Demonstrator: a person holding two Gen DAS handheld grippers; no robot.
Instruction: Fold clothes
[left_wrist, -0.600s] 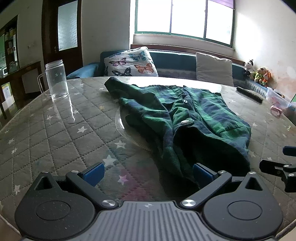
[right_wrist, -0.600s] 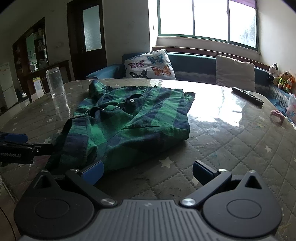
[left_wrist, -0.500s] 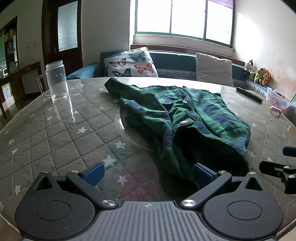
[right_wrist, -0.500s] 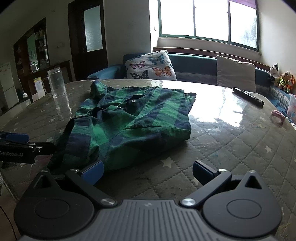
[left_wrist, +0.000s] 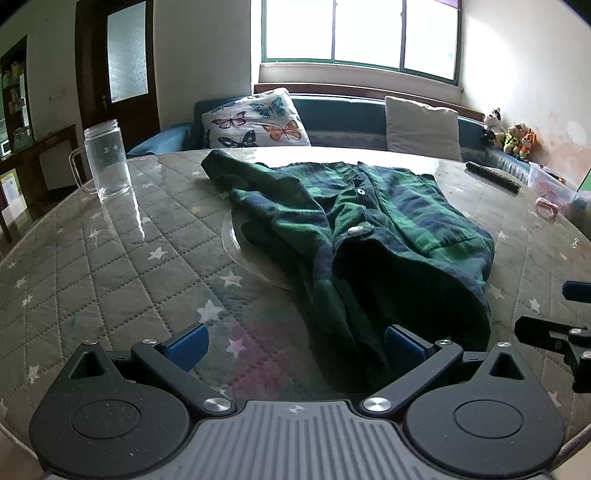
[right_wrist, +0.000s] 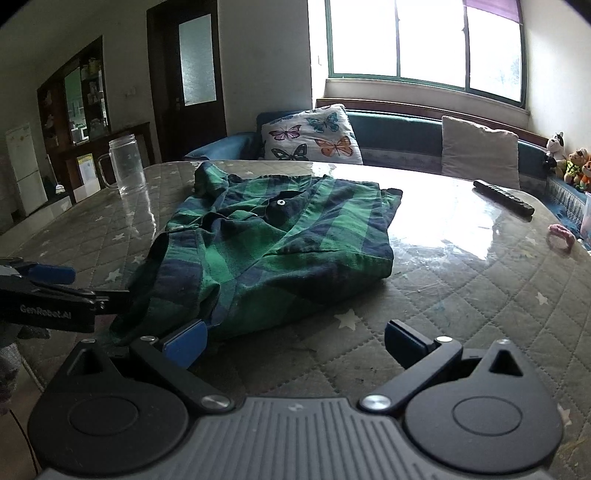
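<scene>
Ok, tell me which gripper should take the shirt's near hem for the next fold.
Left, probably. The left gripper is open with the plaid shirt hem lying against its right finger. The right gripper, also open, mostly faces bare table, with cloth only at its left finger.

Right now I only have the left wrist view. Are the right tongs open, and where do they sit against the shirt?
Observer: The right tongs are open and empty. One blue pad is at the near hem of the shirt, the other over bare table.
Operator: Is the shirt's right side tidy?
Observer: Yes, it shows a straight folded edge. The side nearer the left tongs lies loose and rumpled.
</scene>
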